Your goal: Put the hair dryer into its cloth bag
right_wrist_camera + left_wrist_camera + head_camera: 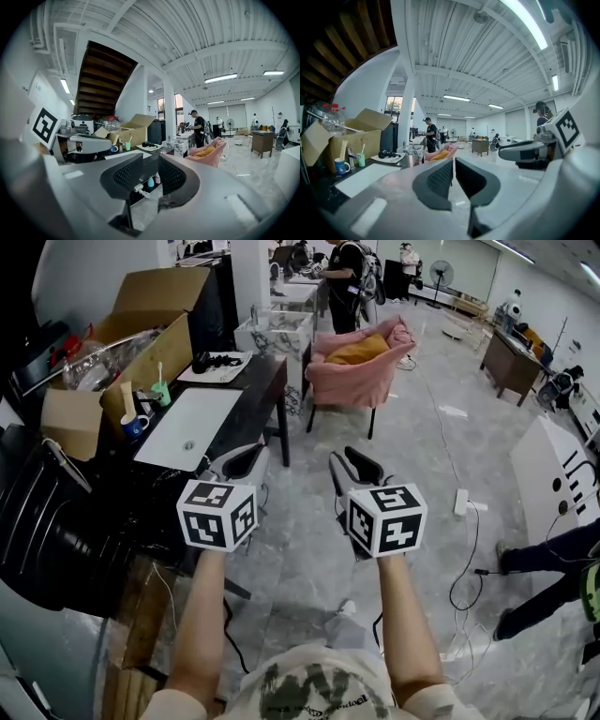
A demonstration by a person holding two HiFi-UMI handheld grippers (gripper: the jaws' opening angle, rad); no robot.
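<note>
A black hair dryer (214,360) lies on a white mat at the far end of the black table (267,381); it also shows small in the left gripper view (387,153) and the right gripper view (147,144). A flat white cloth (187,426), possibly the bag, lies nearer on the same table. Both grippers are held side by side over the floor, well short of the dryer. My left gripper (246,461) (453,174) has its jaws nearly touching, with nothing between them. My right gripper (356,465) (151,174) stands slightly open and empty.
An open cardboard box (122,338) and cups (136,423) sit at the table's left. A pink armchair (361,367) stands beyond the table. Cables and a power strip (460,502) lie on the floor at right, near a person's legs (548,559).
</note>
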